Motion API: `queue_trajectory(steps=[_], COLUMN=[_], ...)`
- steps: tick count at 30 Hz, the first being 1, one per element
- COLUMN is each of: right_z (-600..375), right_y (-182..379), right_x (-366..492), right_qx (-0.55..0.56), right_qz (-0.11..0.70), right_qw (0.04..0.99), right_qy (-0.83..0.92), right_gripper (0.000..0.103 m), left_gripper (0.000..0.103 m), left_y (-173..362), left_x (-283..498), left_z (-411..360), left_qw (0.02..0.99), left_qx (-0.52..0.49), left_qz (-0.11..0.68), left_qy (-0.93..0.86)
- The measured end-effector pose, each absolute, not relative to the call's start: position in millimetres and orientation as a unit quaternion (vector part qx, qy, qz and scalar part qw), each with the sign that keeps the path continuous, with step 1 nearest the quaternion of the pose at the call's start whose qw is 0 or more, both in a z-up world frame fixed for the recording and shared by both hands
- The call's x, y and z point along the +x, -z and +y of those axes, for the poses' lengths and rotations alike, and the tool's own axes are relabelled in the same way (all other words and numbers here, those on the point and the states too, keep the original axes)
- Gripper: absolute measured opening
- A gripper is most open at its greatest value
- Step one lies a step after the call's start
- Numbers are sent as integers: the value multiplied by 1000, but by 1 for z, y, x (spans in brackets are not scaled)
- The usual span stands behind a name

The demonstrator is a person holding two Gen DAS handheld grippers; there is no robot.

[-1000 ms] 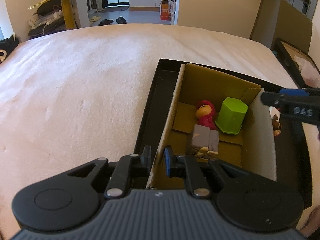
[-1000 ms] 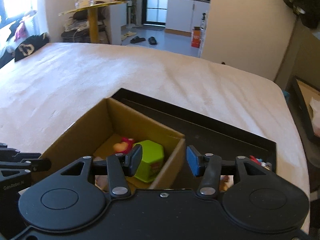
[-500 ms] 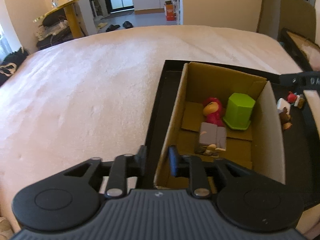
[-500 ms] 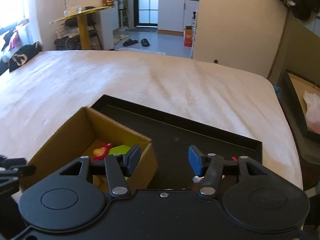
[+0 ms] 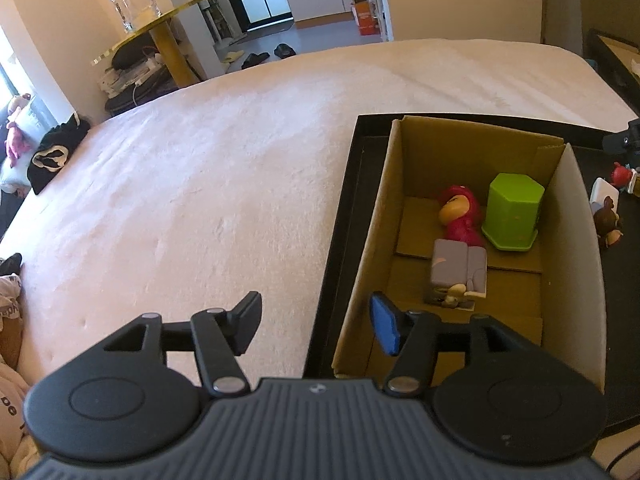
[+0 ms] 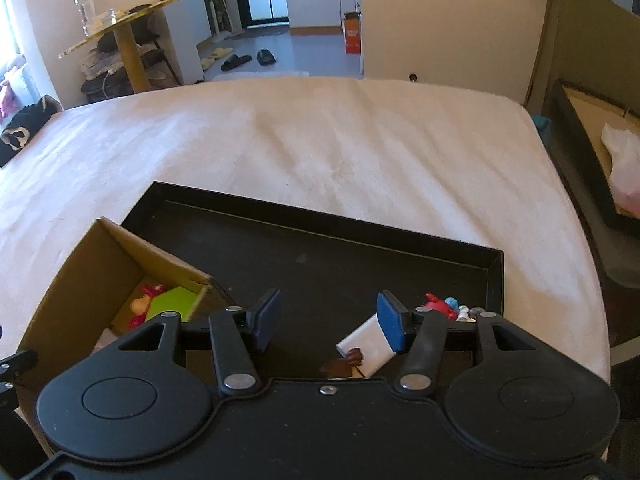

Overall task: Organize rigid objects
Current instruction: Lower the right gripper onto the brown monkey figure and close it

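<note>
A cardboard box [image 5: 472,148] stands at the left end of a black tray [image 5: 340,240] on a bed. It holds a red figure [image 5: 460,216], a green hexagonal block [image 5: 512,212] and a grey block figure [image 5: 458,272]. My left gripper [image 5: 316,328] is at the box's near left corner. Its jaws are opening, with the box's left wall between them and no pad pressing on it. My right gripper [image 6: 329,324] hangs open over the tray [image 6: 320,248], nothing between its fingers. A white box [image 6: 368,344] with a brown figure [image 6: 344,360] lies just under its right finger.
Several small red and blue toys [image 6: 444,306] lie in the tray's near right corner. The pale bedcover [image 5: 200,180] spreads to the left and beyond the tray. A dark-framed box [image 6: 592,152] stands off the bed's right edge, a round gold table [image 5: 160,28] far left.
The left jaws, shut on the box's left wall a second ago, have spread apart off it. The right gripper has slid right, from over the box to over the tray's loose toys.
</note>
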State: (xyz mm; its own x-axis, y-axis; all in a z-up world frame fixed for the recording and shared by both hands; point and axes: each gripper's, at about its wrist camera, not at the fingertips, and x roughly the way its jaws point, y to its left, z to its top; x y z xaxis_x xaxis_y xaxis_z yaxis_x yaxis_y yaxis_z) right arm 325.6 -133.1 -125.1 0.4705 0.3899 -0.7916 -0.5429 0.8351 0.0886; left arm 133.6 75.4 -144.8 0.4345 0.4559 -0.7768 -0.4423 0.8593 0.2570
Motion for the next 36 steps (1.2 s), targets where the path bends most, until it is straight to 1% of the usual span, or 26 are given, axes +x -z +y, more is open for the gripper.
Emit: queue_trajectory(steps=[8, 15, 26, 27, 29, 31, 33, 36], right_z=[-144, -153, -148, -148, -149, -151, -153, -154], right_y=[147, 172, 187, 188, 191, 194, 194, 190], right_x=[338, 346, 346, 346, 347, 348, 347, 344], right_qx=[-75, -49, -48, -49, -46, -44, -39, -42], right_qz=[482, 523, 531, 530, 530, 535, 540, 532], right_qw=[834, 816, 818, 818, 817, 814, 811, 815], right_qy=[-259, -241, -217, -219, -221, -222, -220, -224], right_gripper=[53, 54, 53, 51, 41, 24, 13, 13], left_gripper=[62, 62, 63, 63, 63, 63, 63, 63], left_y=[143, 133, 127, 127, 127, 127, 126, 124], left_x=[136, 144, 164, 165, 166, 167, 167, 165], left_z=[73, 80, 69, 68, 69, 70, 71, 74], left_qw=[844, 840, 843, 843, 843, 843, 844, 844], left_qx=[15, -12, 18, 18, 18, 20, 27, 27], left_qz=[464, 463, 461, 462, 462, 462, 460, 461], left_qy=[-266, -283, -277, -277, -275, -275, -275, -273])
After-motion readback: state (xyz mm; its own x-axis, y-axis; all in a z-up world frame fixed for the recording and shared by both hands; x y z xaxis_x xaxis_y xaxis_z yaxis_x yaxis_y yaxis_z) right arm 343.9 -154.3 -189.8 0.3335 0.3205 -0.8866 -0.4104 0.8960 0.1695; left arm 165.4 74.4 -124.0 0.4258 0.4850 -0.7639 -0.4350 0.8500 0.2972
